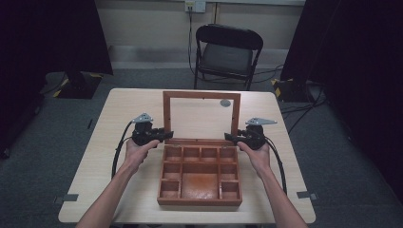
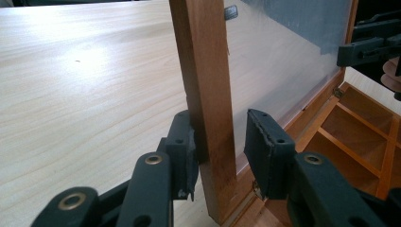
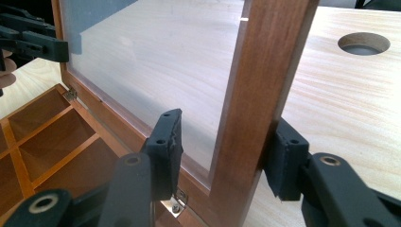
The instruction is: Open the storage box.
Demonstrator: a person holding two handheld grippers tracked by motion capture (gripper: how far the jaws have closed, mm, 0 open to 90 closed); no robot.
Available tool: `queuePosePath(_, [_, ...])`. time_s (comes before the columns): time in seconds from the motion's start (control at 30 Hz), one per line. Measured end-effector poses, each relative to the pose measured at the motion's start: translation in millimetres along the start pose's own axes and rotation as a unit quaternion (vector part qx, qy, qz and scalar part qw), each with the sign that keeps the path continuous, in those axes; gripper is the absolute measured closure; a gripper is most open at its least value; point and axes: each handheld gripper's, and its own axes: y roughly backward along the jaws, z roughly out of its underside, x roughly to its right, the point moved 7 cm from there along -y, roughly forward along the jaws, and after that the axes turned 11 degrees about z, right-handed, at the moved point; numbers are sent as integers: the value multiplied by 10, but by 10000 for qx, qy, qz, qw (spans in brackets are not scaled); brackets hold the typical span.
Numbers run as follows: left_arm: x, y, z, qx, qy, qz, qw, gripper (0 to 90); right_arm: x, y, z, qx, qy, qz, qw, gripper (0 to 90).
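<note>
A wooden box [image 1: 199, 202] with several empty compartments lies open on the table, its glass-paned lid [image 1: 201, 95] standing upright at the back. My left gripper [image 1: 168, 135] is open astride the lid's left post [image 2: 203, 71]. Its outer pad [image 2: 182, 142] touches the wood and its inner pad [image 2: 265, 151] stands off in front of the glass [image 2: 283, 47]. My right gripper [image 1: 229, 137] is open astride the right post [image 3: 265, 71] in the same way. Its outer pad [image 3: 286, 161] is against the wood and its inner pad [image 3: 165, 142] is apart from it. A small metal hinge [image 3: 177, 201] shows below.
A round hole [image 3: 364, 43] in the pale tabletop [image 1: 128, 109] lies behind the lid. A black folding chair [image 1: 227, 52] stands beyond the far table edge. Dark curtains hang at both sides. Cables trail from both grippers along the forearms.
</note>
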Motion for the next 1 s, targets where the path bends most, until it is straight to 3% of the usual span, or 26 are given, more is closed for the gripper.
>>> queuePosePath(0.13, [-8, -3, 4, 3, 48, 7, 10000, 633, 1, -10, 1, -24, 28, 20, 10000, 518])
queuePosePath(0.37, [-41, -37, 20, -23, 153, -72, 9999, 608, 27, -66, 12, -50, -213, -58, 9997, 498])
queuePosePath(0.57, [-53, -38, 29, -33, 201, -35, 9998, 605, 29, -78, 15, -82, -137, 1, 9999, 478])
queuePosePath(0.7, [-71, -26, 89, -275, 211, -76, 9994, 578, 40, -105, 48, -176, -109, 17, 9998, 444])
queuePosePath(0.77, [-92, -18, 113, -282, 217, -93, 9993, 570, 44, -122, 70, -235, -132, 16, 9996, 422])
queuePosePath(1.0, [-162, -18, 176, -160, 505, 16, 9986, 560, 94, -163, 122, -365, -253, 65, 9990, 397])
